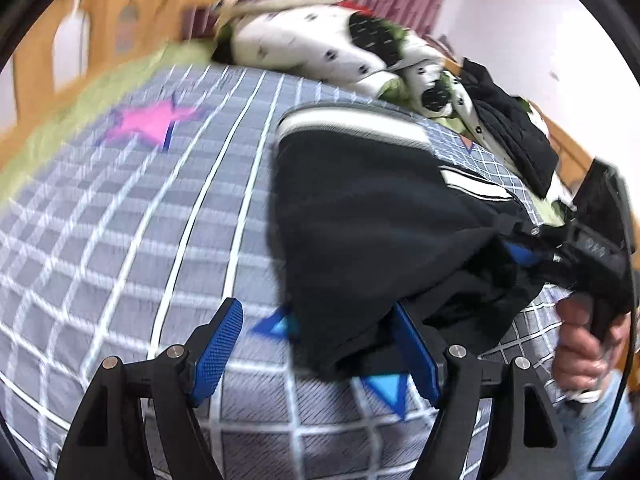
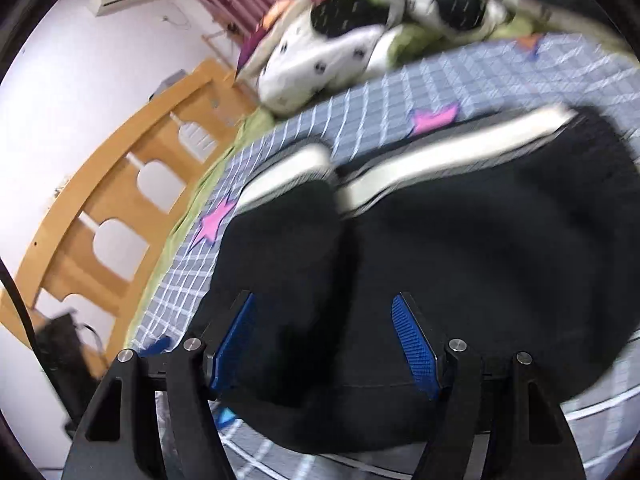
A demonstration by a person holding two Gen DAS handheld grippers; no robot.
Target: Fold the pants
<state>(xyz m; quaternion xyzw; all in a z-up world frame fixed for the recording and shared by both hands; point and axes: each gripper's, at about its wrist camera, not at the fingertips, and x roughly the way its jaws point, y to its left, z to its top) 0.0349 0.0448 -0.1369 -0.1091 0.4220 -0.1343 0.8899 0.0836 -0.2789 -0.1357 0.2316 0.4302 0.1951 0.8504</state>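
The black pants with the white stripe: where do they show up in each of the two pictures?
Left wrist view: the black pants fill the centre right, on the checked bedspread.
Right wrist view: the pants fill the middle and right, ahead of the open hand-held gripper.
Shared landmark: the pink star on the bedspread.

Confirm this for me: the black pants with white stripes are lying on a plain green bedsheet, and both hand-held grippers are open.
Wrong in one respect: the black pants lie on a grey checked bedsheet with coloured stars, as the left wrist view shows. The left hand-held gripper and right hand-held gripper are indeed open.
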